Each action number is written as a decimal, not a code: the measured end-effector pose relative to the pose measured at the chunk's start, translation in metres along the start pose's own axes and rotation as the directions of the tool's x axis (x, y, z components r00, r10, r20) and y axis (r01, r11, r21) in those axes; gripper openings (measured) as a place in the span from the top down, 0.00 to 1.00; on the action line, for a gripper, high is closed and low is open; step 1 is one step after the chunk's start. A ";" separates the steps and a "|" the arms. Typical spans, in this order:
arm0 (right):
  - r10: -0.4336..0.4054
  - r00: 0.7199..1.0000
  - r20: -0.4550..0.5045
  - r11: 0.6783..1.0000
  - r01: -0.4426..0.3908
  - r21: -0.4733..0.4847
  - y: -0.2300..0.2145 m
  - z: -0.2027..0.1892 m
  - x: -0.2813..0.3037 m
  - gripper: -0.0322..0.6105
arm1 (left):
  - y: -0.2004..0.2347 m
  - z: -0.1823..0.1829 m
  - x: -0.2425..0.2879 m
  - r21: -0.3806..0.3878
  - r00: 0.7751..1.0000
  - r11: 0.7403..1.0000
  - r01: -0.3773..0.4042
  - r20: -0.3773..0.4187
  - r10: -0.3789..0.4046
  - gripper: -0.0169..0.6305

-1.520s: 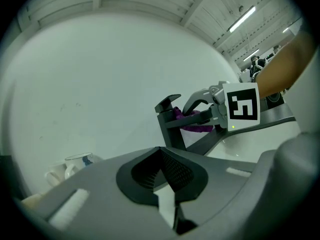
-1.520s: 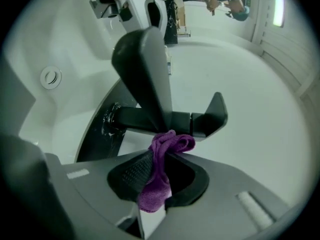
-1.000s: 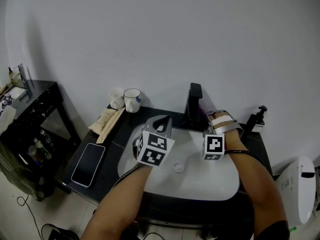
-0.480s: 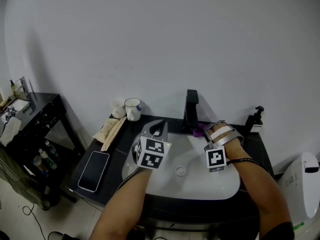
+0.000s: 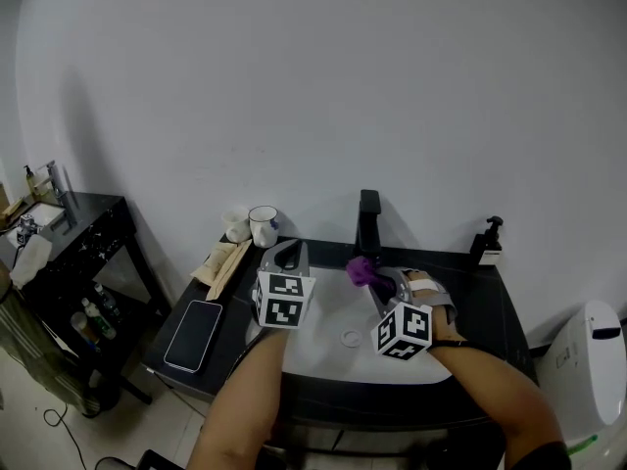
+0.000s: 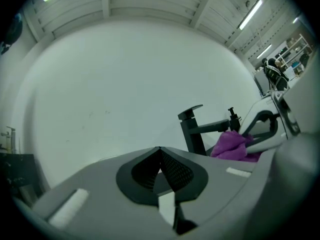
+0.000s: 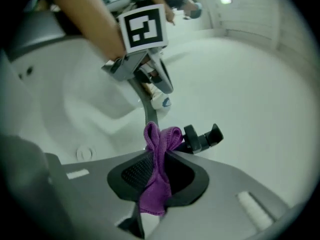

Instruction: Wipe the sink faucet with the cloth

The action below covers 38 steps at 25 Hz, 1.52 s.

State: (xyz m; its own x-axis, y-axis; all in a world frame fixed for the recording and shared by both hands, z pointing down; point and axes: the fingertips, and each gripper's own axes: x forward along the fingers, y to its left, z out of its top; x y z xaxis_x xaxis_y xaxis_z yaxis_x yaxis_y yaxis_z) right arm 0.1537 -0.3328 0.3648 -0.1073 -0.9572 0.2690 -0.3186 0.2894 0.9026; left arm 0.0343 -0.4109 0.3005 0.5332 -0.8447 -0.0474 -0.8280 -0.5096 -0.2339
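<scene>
The left forearm [image 5: 245, 390] and right forearm [image 5: 482, 378] reach far, side by side. The left gripper [image 5: 291, 255] has its 2 jaws pressed together, empty. The right gripper [image 5: 380, 284] angles left, its jaws clamping the purple cloth [image 5: 360, 270].

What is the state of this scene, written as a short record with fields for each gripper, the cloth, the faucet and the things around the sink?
Left gripper: fingers together, holding nothing, over the left side of the sink
Right gripper: fingers closed on the purple cloth
Cloth position: close to the spout of the faucet; contact unclear
Counter, left: phone, mug
Counter, right: soap dispenser
</scene>
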 end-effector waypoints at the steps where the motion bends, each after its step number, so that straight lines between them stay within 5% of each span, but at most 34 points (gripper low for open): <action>1: 0.012 1.000 0.014 0.994 -0.013 0.107 0.005 0.008 0.003 0.84 | 0.006 0.009 -0.007 -0.015 0.999 1.000 -0.019 0.025 0.019 0.95; 4: 0.043 0.998 0.052 0.909 -0.061 0.413 0.015 0.031 0.015 0.84 | 0.026 0.034 -0.040 -0.052 0.987 0.994 -0.091 0.125 0.097 0.95; 7: 0.019 0.995 0.094 0.724 -0.079 0.685 0.007 0.051 0.030 0.84 | 0.046 0.048 -0.058 -0.049 0.966 0.985 -0.166 0.191 0.172 0.95; 9: -0.021 0.994 0.110 0.515 -0.083 0.853 -0.001 0.056 0.040 0.84 | 0.053 0.050 -0.062 -0.053 0.959 0.980 -0.190 0.204 0.197 0.95; 11: -0.084 0.990 0.115 0.254 -0.091 0.963 -0.009 0.057 0.049 0.84 | 0.060 0.051 -0.066 -0.066 0.952 0.976 -0.209 0.216 0.218 0.95; 14: -0.205 0.974 0.091 -0.133 -0.120 0.984 -0.021 0.049 0.062 0.84 | 0.067 0.050 -0.069 -0.079 0.942 0.969 -0.235 0.227 0.248 0.95; 15: -0.250 0.965 0.078 -0.221 -0.135 0.966 -0.027 0.046 0.066 0.84 | 0.069 0.050 -0.070 -0.085 0.939 0.966 -0.243 0.231 0.256 0.95; 16: -0.294 0.954 0.063 -0.277 -0.148 0.949 -0.033 0.045 0.068 0.84 | 0.072 0.050 -0.072 -0.097 0.935 0.964 -0.249 0.235 0.265 0.95; 22: -0.477 0.877 -0.054 -0.397 -0.160 0.904 -0.078 0.047 0.073 0.84 | 0.101 0.049 -0.085 -0.258 0.911 0.928 -0.270 0.244 0.333 0.95; 27: -0.533 0.837 -0.125 -0.482 -0.179 0.858 -0.105 0.046 0.082 0.84 | 0.103 0.048 -0.087 -0.288 0.907 0.922 -0.260 0.255 0.336 0.95; 38: -0.511 0.820 -0.257 -0.587 -0.114 0.802 -0.095 0.018 0.106 0.84 | 0.100 0.052 -0.086 -0.367 0.912 0.911 -0.185 0.281 0.299 0.95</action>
State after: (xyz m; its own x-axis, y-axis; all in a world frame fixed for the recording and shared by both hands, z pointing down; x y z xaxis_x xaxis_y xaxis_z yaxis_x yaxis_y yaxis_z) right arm 0.1555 -0.4618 0.3020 0.3171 -0.9358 -0.1539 -0.5556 -0.0519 -0.8298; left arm -0.0848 -0.3807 0.2304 0.2878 -0.8766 -0.3857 -0.9172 -0.3681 0.1523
